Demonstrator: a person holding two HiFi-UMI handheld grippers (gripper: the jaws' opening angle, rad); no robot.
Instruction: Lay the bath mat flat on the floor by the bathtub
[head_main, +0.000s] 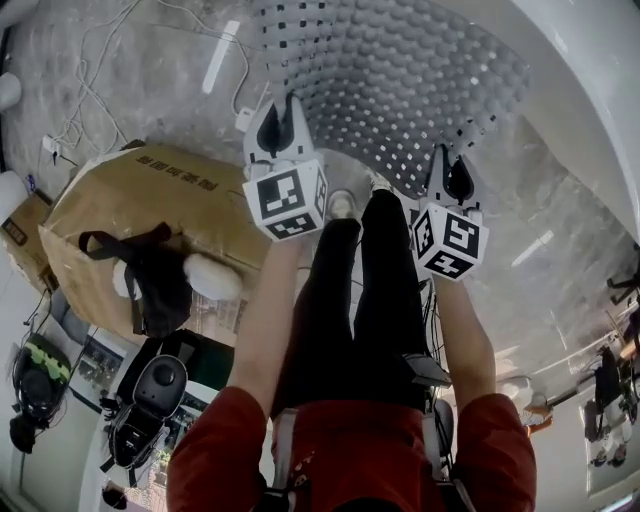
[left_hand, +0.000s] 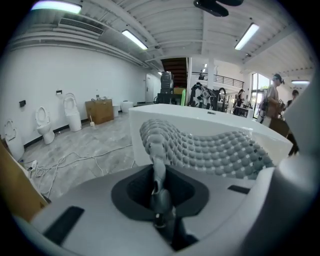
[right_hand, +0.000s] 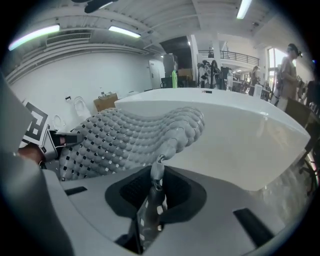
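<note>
The grey bath mat (head_main: 390, 80), bubbly and full of small holes, spreads forward from my two grippers over the grey floor beside the white bathtub (head_main: 575, 70). My left gripper (head_main: 285, 108) is shut on the mat's near left corner, and the left gripper view shows the mat (left_hand: 210, 145) pinched in my left gripper (left_hand: 159, 186). My right gripper (head_main: 452, 165) is shut on the near right corner, with the mat (right_hand: 125, 140) running from my right gripper (right_hand: 156, 181) along the bathtub (right_hand: 240, 135). The mat sags between them. Whether its far end touches the floor I cannot tell.
A big cardboard box (head_main: 150, 195) with a black bag on it stands at my left. White cables (head_main: 95, 90) trail over the floor, also visible as cables (left_hand: 65, 162). Toilets (left_hand: 42, 125) line the far wall. People (left_hand: 272, 102) stand beyond the tub. My legs are between the grippers.
</note>
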